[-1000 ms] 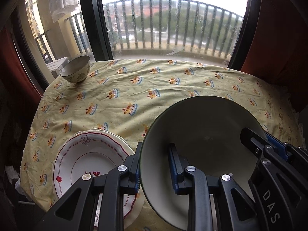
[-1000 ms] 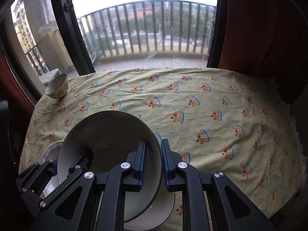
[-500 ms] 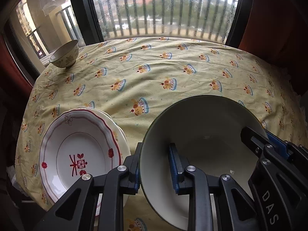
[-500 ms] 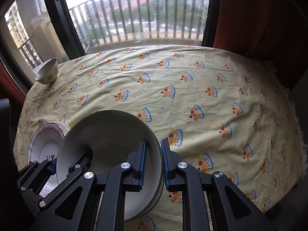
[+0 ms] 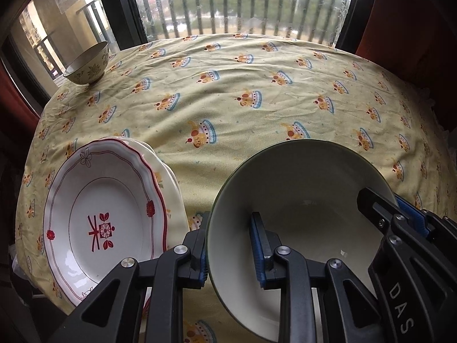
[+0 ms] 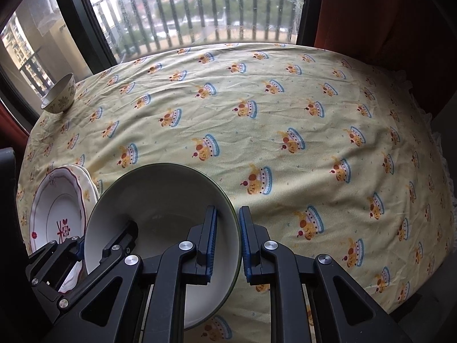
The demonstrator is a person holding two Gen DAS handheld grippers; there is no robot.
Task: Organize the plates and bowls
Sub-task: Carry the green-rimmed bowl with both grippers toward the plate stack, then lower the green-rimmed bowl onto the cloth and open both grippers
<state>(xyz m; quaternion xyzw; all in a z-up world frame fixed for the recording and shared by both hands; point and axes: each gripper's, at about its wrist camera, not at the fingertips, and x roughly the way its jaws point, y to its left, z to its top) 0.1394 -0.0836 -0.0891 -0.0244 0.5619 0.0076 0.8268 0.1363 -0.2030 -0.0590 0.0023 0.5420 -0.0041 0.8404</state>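
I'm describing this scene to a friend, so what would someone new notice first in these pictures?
First, the big pale bowl near the front edge, gripped on opposite sides of its rim by the left gripper and the right gripper. Beside it on the left sits a stack of plates, the top one white with red trim. A small bowl stands alone at the far left corner of the yellow tablecloth.
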